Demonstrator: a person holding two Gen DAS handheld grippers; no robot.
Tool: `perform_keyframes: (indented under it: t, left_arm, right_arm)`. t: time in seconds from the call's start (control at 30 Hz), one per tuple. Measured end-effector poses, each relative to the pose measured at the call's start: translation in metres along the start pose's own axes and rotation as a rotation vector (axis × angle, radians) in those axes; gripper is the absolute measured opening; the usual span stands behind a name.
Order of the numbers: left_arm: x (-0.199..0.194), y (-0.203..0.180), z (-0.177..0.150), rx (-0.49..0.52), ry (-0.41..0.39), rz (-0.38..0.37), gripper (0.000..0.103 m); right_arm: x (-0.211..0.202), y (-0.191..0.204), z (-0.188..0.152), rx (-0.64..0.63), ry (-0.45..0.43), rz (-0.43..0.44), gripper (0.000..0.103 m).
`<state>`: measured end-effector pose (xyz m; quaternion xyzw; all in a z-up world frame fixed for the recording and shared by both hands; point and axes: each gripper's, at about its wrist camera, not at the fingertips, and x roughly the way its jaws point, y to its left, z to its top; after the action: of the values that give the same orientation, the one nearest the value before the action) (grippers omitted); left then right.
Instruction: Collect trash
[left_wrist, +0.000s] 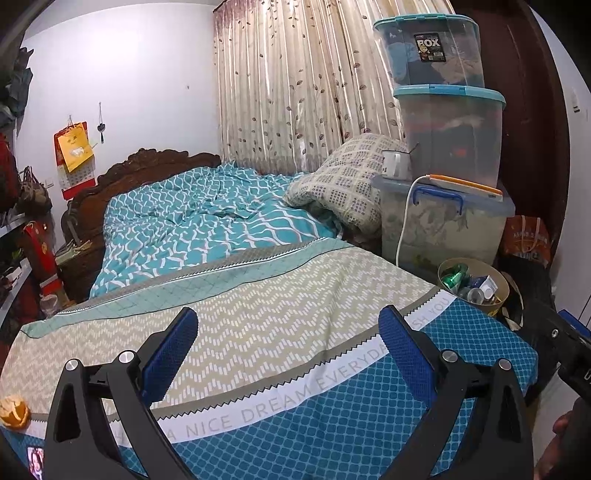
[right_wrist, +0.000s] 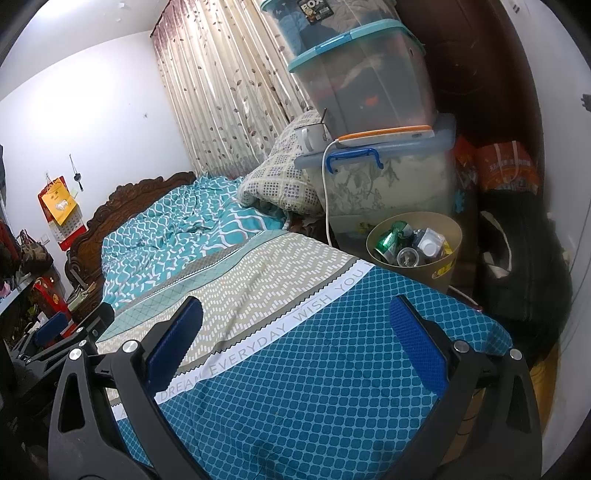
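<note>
A tan waste bin (right_wrist: 448, 264) (left_wrist: 496, 302) stands on the floor at the bed's right corner, holding crushed green cans (right_wrist: 388, 242) and plastic bottles. An orange peel (left_wrist: 14, 412) lies on the bedspread at the far left edge of the left wrist view. My left gripper (left_wrist: 288, 349) hovers over the foot of the bed, open and empty. Over the blue part of the cover hangs my right gripper (right_wrist: 297, 341), also open with nothing between its fingers. The left gripper (right_wrist: 55, 332) shows at the left edge of the right wrist view.
The bed (left_wrist: 258, 295) has a patterned cover, a turquoise duvet and a folded quilt (left_wrist: 347, 181). Stacked clear storage boxes (left_wrist: 448, 129) with a mug (left_wrist: 395, 162) and a charging device stand beside the bin. Bags (right_wrist: 517, 258) fill the right corner; shelves line the left.
</note>
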<state>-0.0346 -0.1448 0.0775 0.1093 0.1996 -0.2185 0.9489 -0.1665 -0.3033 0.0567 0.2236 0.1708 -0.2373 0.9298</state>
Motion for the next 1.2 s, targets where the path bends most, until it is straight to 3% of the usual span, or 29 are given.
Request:
perform_keyframes:
  t: [1.2]
  left_arm:
    - [-0.0024,0.0004,-0.0045,0.016,0.004,0.017,0.094]
  right_arm:
    - [0.0016,0.004,0.0007,0.002,0.004,0.014,0.1]
